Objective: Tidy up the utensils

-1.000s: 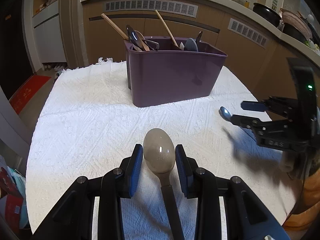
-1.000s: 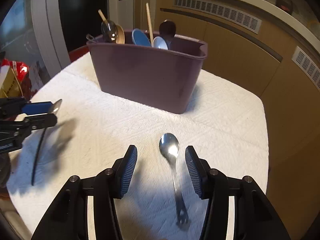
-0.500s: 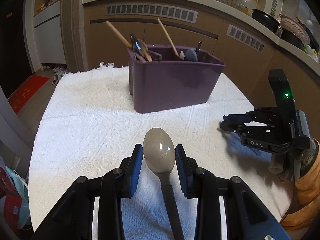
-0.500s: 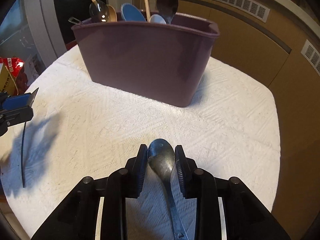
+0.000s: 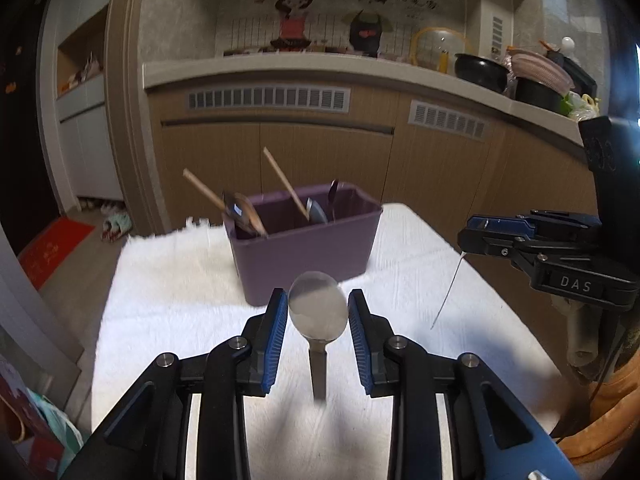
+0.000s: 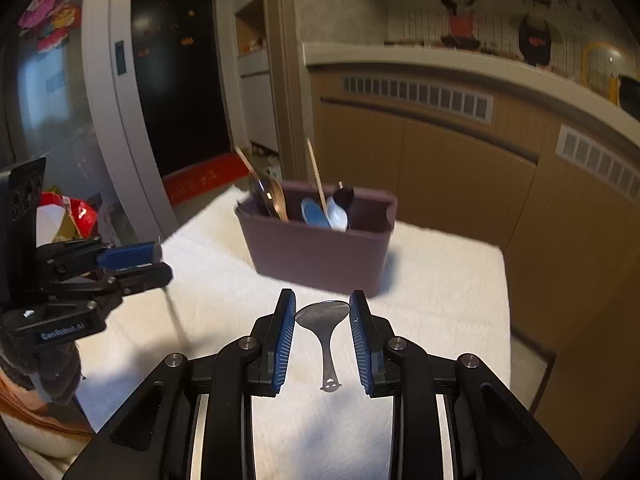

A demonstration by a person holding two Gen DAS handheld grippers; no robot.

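The left gripper (image 5: 318, 312) pinches the pale grey bowl of a large spoon (image 5: 318, 306) between its blue pads, which have just been closing on it; the dark handle hangs down, clear of the cloth. The right gripper (image 6: 322, 318), jaws narrowed, clamps a steel spoon (image 6: 323, 314) by the bowl, handle dangling above the white tablecloth (image 6: 440, 280). Both spoons are held in the air, short of the holder. Farther back on the cloth stands a purple utensil holder (image 5: 308, 256) containing wooden-handled tools, metal spoons and a blue spoon. Behind it run wooden kitchen cabinets (image 5: 320, 152) beneath a counter.
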